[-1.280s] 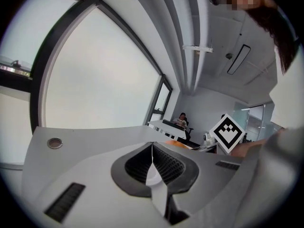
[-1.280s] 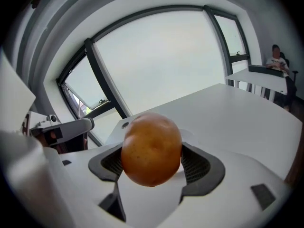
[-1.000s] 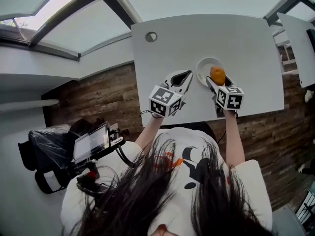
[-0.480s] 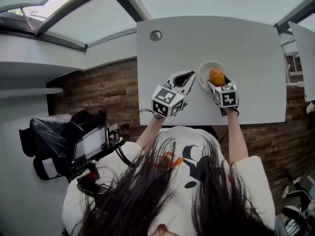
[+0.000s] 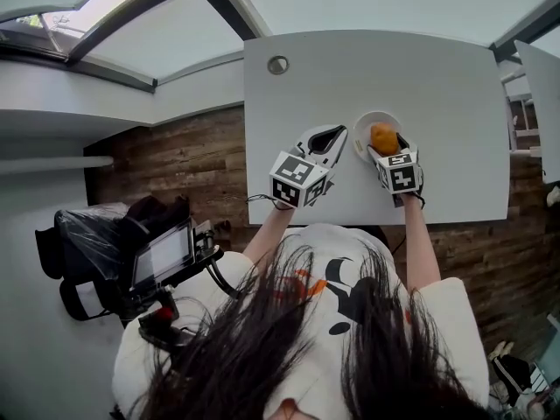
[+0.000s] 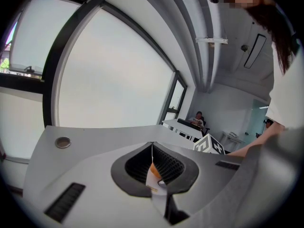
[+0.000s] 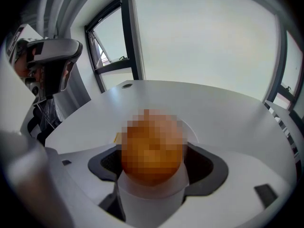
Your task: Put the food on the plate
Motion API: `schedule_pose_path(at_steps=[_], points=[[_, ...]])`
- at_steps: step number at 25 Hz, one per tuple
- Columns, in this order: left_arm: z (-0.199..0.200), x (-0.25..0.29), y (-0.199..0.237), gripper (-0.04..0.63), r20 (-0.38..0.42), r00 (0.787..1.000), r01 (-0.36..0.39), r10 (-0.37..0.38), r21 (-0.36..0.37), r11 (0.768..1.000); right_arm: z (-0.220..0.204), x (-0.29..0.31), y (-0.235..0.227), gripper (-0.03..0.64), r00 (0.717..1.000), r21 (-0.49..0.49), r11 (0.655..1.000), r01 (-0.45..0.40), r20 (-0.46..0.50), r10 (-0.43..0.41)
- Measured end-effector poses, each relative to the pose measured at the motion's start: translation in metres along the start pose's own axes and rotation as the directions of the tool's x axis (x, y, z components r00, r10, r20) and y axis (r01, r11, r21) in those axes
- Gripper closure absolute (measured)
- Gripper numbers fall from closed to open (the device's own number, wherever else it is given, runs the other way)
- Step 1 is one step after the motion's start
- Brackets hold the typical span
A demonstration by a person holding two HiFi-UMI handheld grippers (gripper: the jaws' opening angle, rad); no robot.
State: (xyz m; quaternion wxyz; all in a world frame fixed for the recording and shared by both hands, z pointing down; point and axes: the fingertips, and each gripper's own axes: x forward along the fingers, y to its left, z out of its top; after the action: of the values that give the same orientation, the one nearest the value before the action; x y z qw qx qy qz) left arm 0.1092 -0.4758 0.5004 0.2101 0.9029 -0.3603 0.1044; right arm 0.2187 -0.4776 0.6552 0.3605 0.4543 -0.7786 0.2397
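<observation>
As the head view shows it, table: white rectangular tabletop (image 5: 455, 86), upper middle of frame.
Grommet: round metal disc (image 5: 277, 64), tabletop's upper left.
Left gripper (image 5: 332, 133): centre of frame, jaws pressed together, nothing held.
Plate: small round white plate (image 5: 360, 140), just right of centre.
Food: round orange food (image 5: 383, 136), over the plate; contact unclear.
Right gripper (image 5: 386, 150): jaws clamped on the food.

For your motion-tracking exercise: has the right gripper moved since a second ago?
Yes, slightly: the right gripper has shifted left, bringing the orange food nearer the middle of the white plate.
</observation>
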Motion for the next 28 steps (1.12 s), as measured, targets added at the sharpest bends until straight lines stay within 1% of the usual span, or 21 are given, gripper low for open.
schedule_pose_path(at_steps=[4, 7, 12, 16, 20, 23, 26, 27, 28], points=[[0.004, 0.003, -0.001, 0.591, 0.002, 1.000, 0.003, -0.003, 0.006, 1.000, 0.002, -0.002, -0.006, 0.255, 1.000, 0.072, 0.997, 0.009, 0.013, -0.010], [0.004, 0.003, -0.001, 0.591, 0.002, 1.000, 0.003, -0.003, 0.012, 1.000, 0.006, -0.008, -0.013, 0.255, 0.998, 0.128, 0.991, 0.034, 0.046, -0.041], [0.007, 0.004, -0.004, 0.589, 0.010, 1.000, 0.023, -0.023, 0.024, 0.999, 0.018, -0.032, -0.020, 0.255, 0.986, 0.238, 0.969, 0.060, 0.137, -0.095], [0.006, 0.005, -0.013, 0.589, 0.008, 0.999, 0.053, -0.054, 0.037, 0.998, 0.032, -0.061, -0.022, 0.256, 0.963, 0.341, 0.939, 0.047, 0.233, -0.133], [0.004, 0.005, -0.022, 0.590, 0.003, 0.996, 0.089, -0.089, 0.052, 0.995, 0.047, -0.092, -0.017, 0.256, 0.927, 0.435, 0.900, -0.011, 0.342, -0.154], [0.001, 0.002, -0.028, 0.591, -0.001, 0.993, 0.115, -0.115, 0.062, 0.991, 0.055, -0.111, -0.006, 0.258, 0.902, 0.471, 0.881, -0.048, 0.400, -0.165], [-0.002, 0.001, -0.035, 0.591, -0.011, 0.990, 0.144, -0.144, 0.074, 0.987, 0.058, -0.122, 0.004, 0.258, 0.887, 0.480, 0.876, -0.050, 0.425, -0.182], [-0.002, 0.002, -0.038, 0.591, -0.014, 0.988, 0.154, -0.154, 0.076, 0.985, 0.056, -0.125, 0.004, 0.263, 0.884, 0.488, 0.872, -0.040, 0.425, -0.197], [-0.003, 0.003, -0.041, 0.589, -0.017, 0.986, 0.164, -0.163, 0.077, 0.983, 0.052, -0.127, 0.004, 0.343, 0.881, 0.500, 0.865, -0.026, 0.420, -0.217]])
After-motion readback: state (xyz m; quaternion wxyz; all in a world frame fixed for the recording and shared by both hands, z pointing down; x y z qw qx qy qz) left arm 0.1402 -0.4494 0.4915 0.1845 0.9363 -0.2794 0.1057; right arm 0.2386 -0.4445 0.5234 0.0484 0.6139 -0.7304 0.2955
